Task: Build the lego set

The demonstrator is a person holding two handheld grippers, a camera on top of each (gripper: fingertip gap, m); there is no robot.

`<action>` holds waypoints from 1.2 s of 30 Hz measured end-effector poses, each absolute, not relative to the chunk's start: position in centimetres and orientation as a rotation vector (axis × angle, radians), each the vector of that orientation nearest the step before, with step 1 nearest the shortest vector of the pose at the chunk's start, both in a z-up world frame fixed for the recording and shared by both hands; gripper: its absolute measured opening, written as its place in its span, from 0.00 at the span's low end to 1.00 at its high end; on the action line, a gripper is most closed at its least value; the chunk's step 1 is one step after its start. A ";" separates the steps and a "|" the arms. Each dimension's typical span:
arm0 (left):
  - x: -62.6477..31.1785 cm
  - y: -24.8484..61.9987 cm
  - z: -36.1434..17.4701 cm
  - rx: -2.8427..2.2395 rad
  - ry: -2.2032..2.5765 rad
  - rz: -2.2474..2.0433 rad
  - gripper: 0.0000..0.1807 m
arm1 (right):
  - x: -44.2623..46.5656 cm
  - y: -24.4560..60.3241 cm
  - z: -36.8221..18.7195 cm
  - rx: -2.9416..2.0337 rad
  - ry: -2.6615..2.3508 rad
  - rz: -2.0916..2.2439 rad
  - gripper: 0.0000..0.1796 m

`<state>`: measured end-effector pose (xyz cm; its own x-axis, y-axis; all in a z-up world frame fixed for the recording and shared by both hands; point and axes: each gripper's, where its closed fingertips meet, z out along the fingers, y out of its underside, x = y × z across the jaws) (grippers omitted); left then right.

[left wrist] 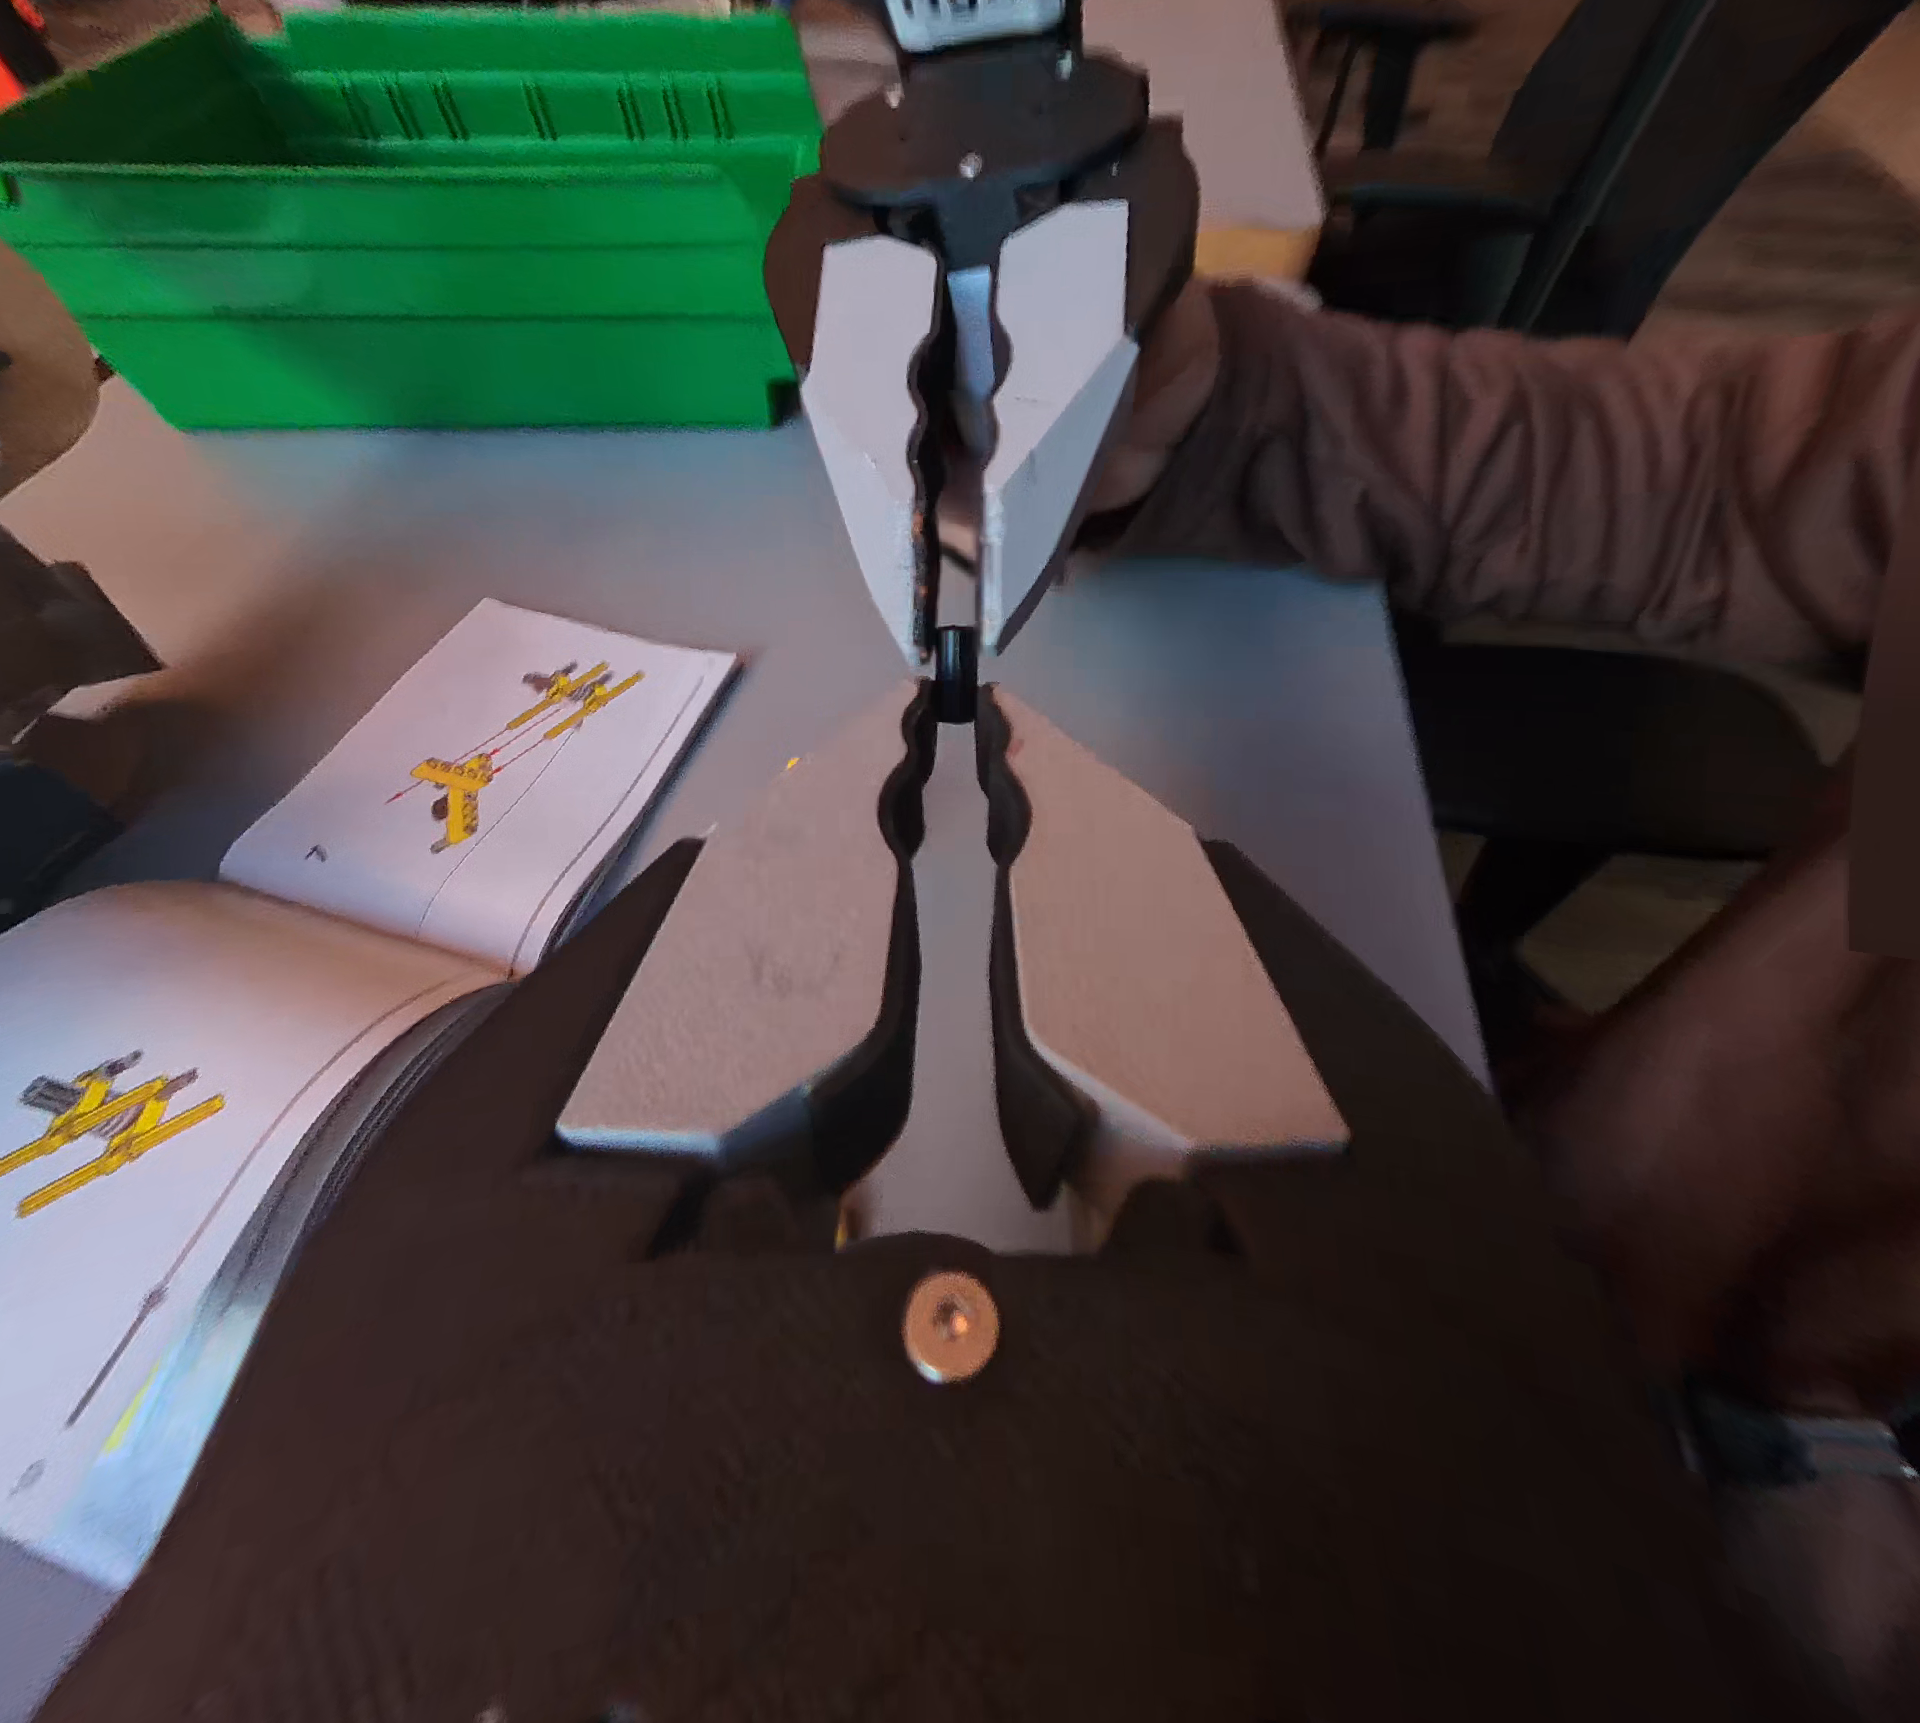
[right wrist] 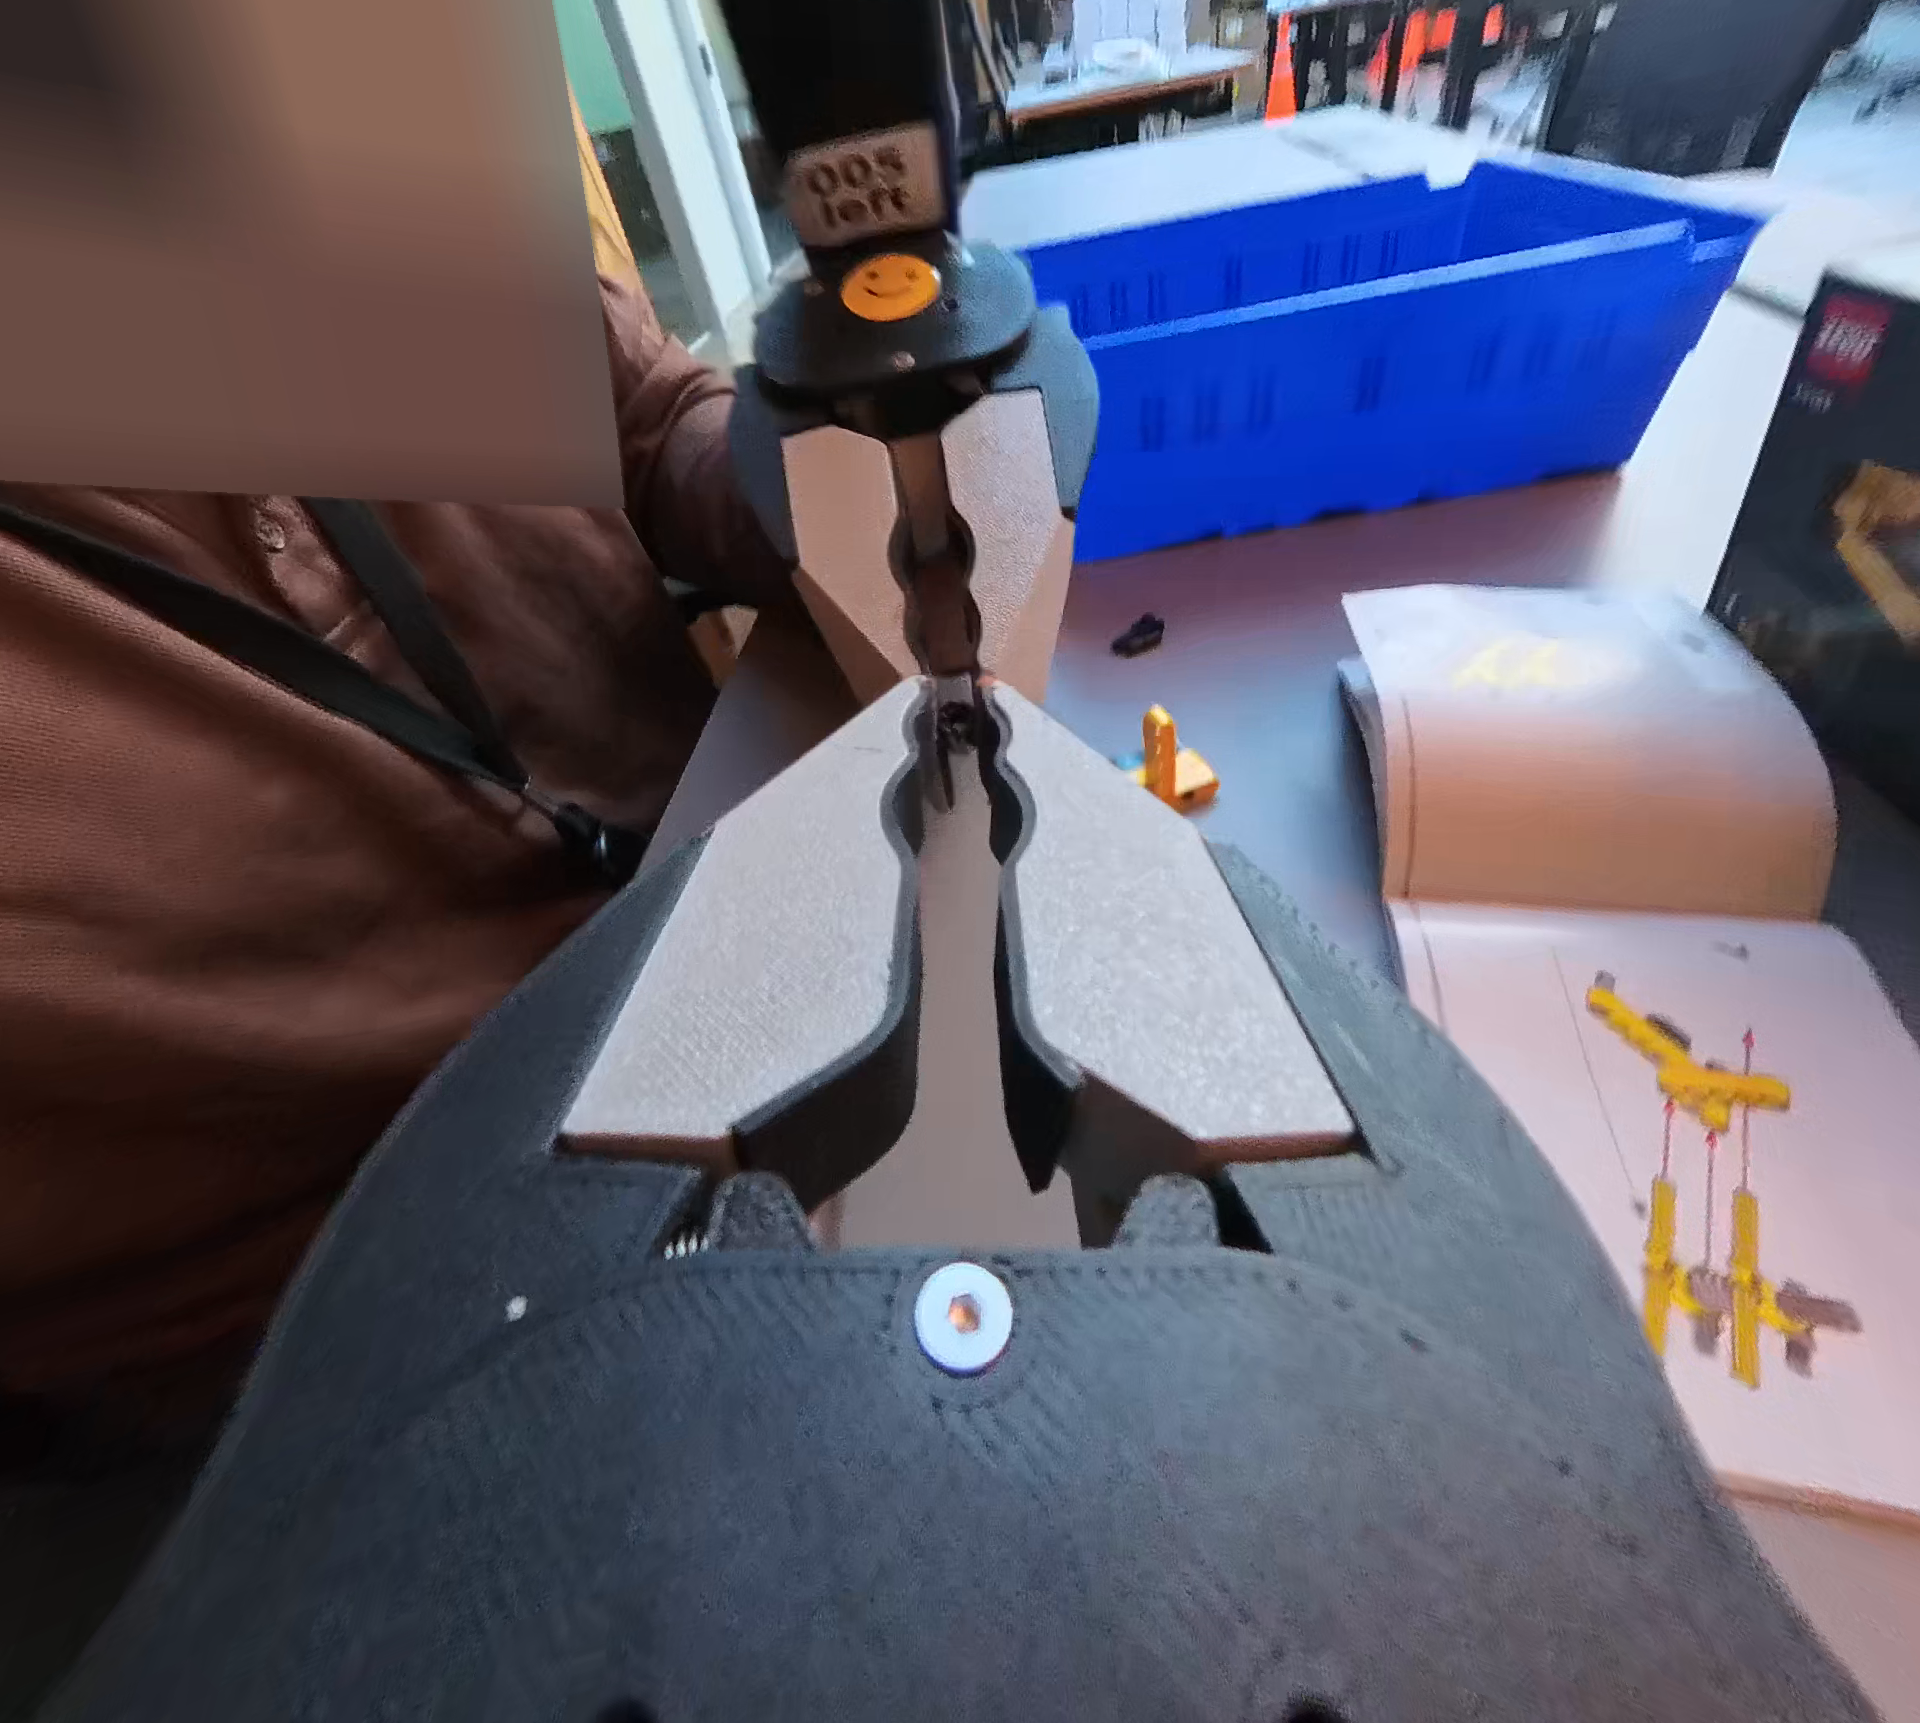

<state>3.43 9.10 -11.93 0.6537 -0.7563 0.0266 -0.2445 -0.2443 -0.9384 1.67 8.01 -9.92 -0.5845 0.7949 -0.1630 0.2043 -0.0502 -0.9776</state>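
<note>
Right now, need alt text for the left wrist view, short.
Left gripper and right gripper meet tip to tip above a grey table, both pinching one small black lego piece. An open instruction booklet lies at left, with a green bin behind it and a person's sleeve at right.

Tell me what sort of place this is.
Probably a shared workshop or lab: plastic storage bins, one green and one blue, sit on the table, and long worktables with orange cones stand behind.
</note>
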 end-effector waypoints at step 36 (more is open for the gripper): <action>1.3 10.4 -7.1 -1.378 0.731 -0.083 0.02 | -0.2 8.6 -5.8 -0.933 -1.470 1.303 0.02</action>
<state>1.26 10.44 -7.10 0.7799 -0.4627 -0.4215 -0.3561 0.2258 -0.9067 -0.24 8.62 -5.83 -0.2793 0.9479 0.1533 -0.0388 0.1484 -0.9882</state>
